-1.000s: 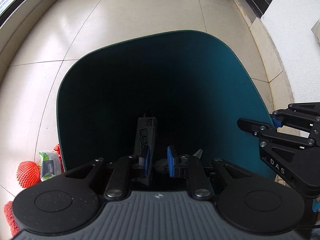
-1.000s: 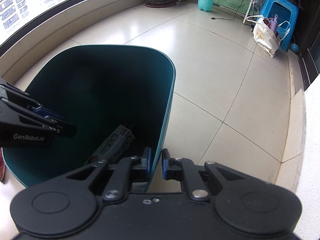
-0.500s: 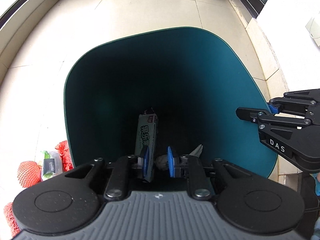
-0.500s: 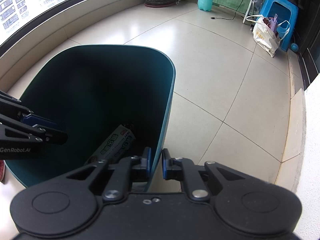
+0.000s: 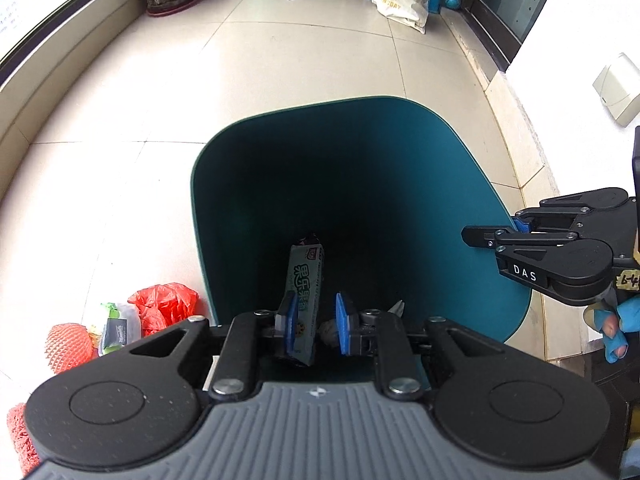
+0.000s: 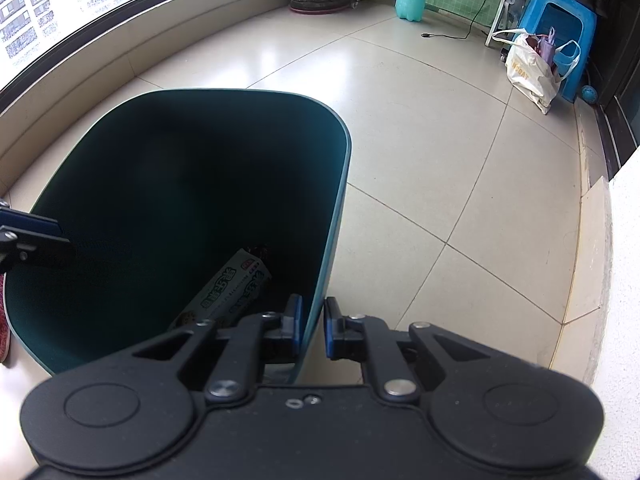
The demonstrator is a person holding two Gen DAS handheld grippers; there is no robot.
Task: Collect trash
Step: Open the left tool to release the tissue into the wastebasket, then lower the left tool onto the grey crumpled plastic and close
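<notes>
left tongs [image 5: 314,322] have backed up and out of the teal bin [image 5: 480,216]: a second ago the bin mouth filled the left wrist view, now the whole rim plus floor around it shows. nothing between the pads, narrow gap, not gripping anything. the snack wrapper [image 5: 306,292] seen between them is lying down inside the bin, leaning on the near wall, with a crumpled grey scrap [image 5: 329,330] beside it. so that piece reads as dropped and done.

right tongs [image 6: 311,330] haven't budged. clenched on the bin's right rim, wall pinched between the blue pads, steadying it.

left to collect, on the floor just left of the bin: red plastic bag [image 5: 164,306], small clear packet with green label [image 5: 118,326], orange foam net [image 5: 66,346]. probably next targets for the left tongs. they need to open wider first; the bag is floppy, grip may slip.
</notes>
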